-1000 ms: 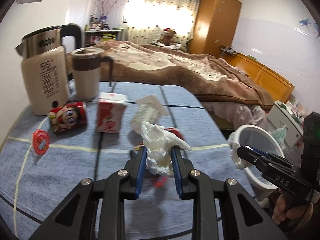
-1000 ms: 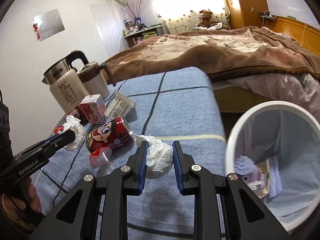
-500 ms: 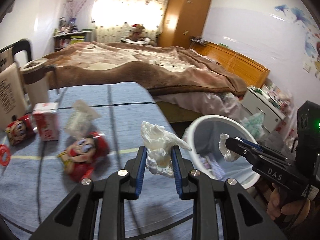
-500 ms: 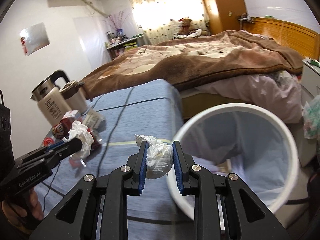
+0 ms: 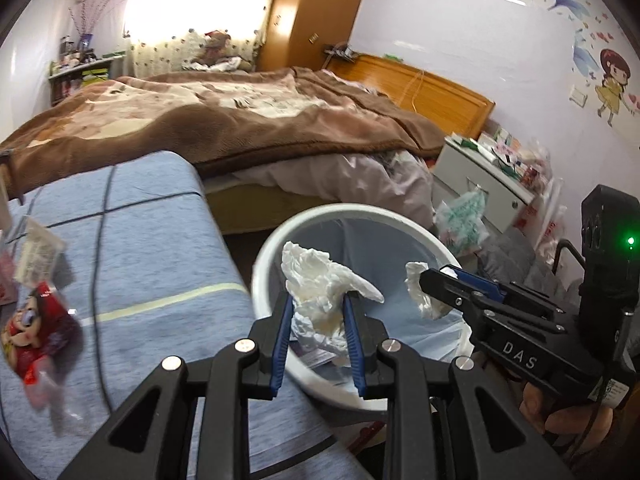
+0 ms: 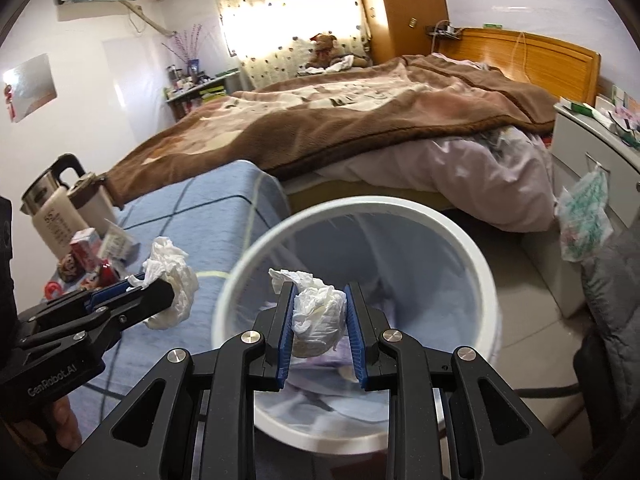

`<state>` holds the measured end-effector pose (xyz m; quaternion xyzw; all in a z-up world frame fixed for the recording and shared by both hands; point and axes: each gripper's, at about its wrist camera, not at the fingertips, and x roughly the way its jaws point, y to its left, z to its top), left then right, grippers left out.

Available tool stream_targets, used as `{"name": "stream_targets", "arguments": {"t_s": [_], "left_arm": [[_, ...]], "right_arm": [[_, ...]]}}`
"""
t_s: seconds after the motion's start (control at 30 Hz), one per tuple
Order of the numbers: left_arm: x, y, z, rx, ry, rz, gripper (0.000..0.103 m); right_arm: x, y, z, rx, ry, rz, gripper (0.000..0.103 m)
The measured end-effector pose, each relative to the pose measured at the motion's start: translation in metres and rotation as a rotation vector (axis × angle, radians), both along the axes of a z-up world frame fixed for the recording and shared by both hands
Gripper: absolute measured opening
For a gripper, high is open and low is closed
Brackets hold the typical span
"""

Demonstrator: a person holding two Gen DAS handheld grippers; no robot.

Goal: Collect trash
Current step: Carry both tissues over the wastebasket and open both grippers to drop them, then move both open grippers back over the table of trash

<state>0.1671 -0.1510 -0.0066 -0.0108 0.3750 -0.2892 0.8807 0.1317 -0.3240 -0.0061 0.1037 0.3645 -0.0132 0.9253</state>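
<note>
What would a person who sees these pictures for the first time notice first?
First, the two crumpled white tissues: the left hand-held gripper clamps one tissue wad, and the right hand-held gripper clamps a second tissue wad. Both hang over the white trash bin, which stands on the floor beside the blue-covered table. Behind them, a bed with a brown blanket fills the room.

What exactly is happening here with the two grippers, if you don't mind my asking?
A person is collecting trash with two handheld grippers. The left gripper is shut on a crumpled white tissue, and the right gripper is shut on a second crumpled white tissue. Both hang over the round white trash bin beside the blue-covered table; neither tissue is released yet.
</note>
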Motion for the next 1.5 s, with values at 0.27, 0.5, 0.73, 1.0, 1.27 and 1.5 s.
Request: {"name": "stream_targets", "arguments": {"t_s": [0.27,0.5,0.73,1.0,1.27,1.5], "left_arm": [[0.002,-0.022,-0.016,0.033,0.04,-0.03,0.027],[0.005,-0.026,-0.02,0.038,0.055,-0.017,0.033],[0.007,-0.025,-0.017,0.015,0.049,-0.024,0.051],[0.002,-0.012,-0.009,0.002,0.032,-0.017,0.051],[-0.011,0.026,0.002,0.004,-0.02,0.047,0.052],[-0.019,0.073,0.005,0.015,-0.055,0.153,0.052]], "right_arm": [[0.004,-0.024,-0.019,0.013,0.059,-0.043,0.026],[0.008,-0.03,-0.03,0.005,0.097,-0.063,0.031],[0.006,-0.031,-0.03,0.02,0.091,-0.08,0.049],[0.0,-0.025,-0.021,0.014,0.07,-0.092,0.05],[-0.006,-0.001,-0.006,0.029,0.014,-0.045,0.05],[-0.004,0.027,-0.002,0.032,-0.006,0.018,0.05]]}}
